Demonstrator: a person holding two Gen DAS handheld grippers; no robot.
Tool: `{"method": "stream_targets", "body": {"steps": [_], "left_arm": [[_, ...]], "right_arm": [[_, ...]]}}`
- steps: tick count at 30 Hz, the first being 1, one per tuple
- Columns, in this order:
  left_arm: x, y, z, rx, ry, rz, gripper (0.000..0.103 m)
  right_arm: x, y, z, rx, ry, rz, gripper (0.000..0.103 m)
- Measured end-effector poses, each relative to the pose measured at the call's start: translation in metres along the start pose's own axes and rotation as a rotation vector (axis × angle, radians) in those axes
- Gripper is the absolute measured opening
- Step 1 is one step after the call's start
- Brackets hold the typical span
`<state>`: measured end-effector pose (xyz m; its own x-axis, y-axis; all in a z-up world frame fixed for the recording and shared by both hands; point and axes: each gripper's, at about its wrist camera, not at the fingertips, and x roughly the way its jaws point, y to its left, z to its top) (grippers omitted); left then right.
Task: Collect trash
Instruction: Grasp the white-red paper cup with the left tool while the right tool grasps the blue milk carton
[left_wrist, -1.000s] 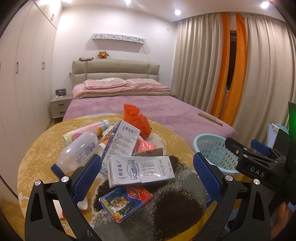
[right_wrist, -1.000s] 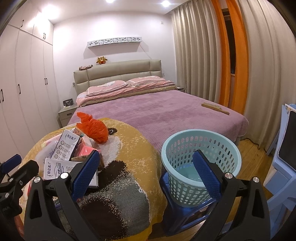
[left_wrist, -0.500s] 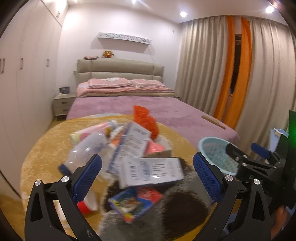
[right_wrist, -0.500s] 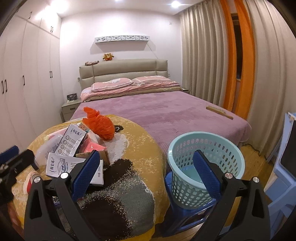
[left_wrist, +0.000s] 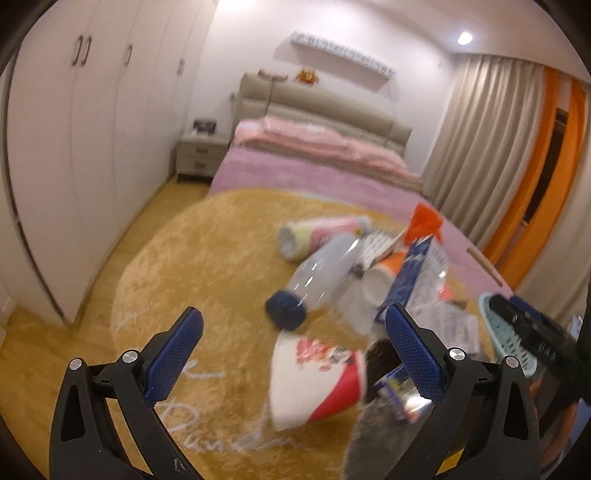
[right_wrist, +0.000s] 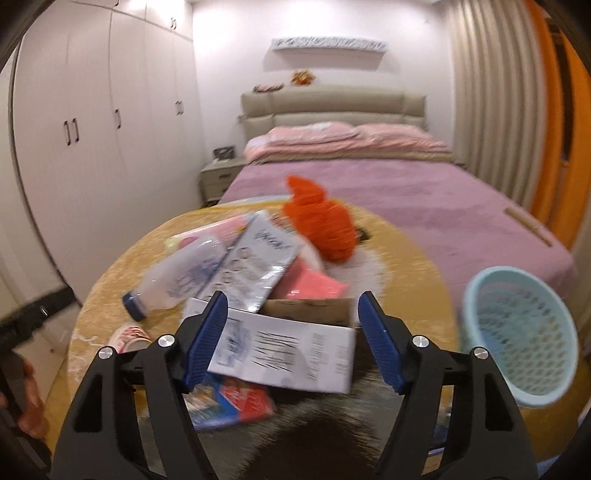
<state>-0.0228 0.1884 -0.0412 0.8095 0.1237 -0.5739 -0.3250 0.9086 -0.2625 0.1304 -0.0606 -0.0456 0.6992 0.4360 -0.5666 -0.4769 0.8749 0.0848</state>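
Trash heap on yellow-covered table (right_wrist: 413, 266): right tongs (right_wrist: 291, 334), blades apart, frame the white carton (right_wrist: 288, 350) as likeliest first pick; left tongs (left_wrist: 293, 347), apart and empty, above the paper cup (left_wrist: 314, 380); mesh basket (right_wrist: 524, 332) just beside table edge to receive it.

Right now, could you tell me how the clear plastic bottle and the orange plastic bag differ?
The clear plastic bottle is rigid, see-through and lies on its side with a blue cap; the orange plastic bag is crumpled, opaque and bunched upward. The bottle sits left in the pile, the bag farther back. Both rest on the yellow cloth.
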Motion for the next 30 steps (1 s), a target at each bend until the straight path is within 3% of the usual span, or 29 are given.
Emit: {"method": "stream_targets", "body": {"steps": [1, 3, 4, 7, 9, 13, 20, 24, 30], "left_arm": [[0.005, 0.002, -0.002, -0.003, 0.022, -0.021, 0.094], [0.010, 0.004, -0.006, 0.019, 0.047, -0.056, 0.094], [0.014, 0.003, -0.008, 0.042, 0.057, -0.062, 0.094], [0.029, 0.003, -0.014, 0.051, 0.104, -0.047, 0.094], [0.031, 0.007, -0.019, 0.023, 0.133, -0.089, 0.093], [0.032, 0.006, -0.031, 0.026, 0.158, -0.117, 0.094], [0.044, -0.009, -0.042, 0.077, 0.193, -0.086, 0.094], [0.044, -0.016, -0.044, 0.114, 0.199, -0.051, 0.093], [0.046, -0.016, -0.048, 0.122, 0.205, -0.039, 0.086]], "right_arm": [[0.004, 0.004, 0.001, -0.012, 0.009, 0.014, 0.071], [0.011, 0.006, 0.001, -0.027, 0.020, 0.032, 0.087], [0.016, 0.004, 0.002, -0.024, 0.029, 0.036, 0.087], [0.036, -0.008, 0.004, 0.003, 0.091, 0.054, 0.086], [0.045, -0.015, 0.003, 0.013, 0.127, 0.073, 0.079], [0.051, -0.020, -0.009, 0.021, 0.173, 0.124, 0.079], [0.030, -0.018, -0.013, -0.014, 0.185, 0.130, 0.079], [0.019, -0.022, -0.021, 0.031, 0.229, 0.222, 0.079], [0.000, -0.008, -0.034, -0.088, 0.236, 0.212, 0.080]]}}
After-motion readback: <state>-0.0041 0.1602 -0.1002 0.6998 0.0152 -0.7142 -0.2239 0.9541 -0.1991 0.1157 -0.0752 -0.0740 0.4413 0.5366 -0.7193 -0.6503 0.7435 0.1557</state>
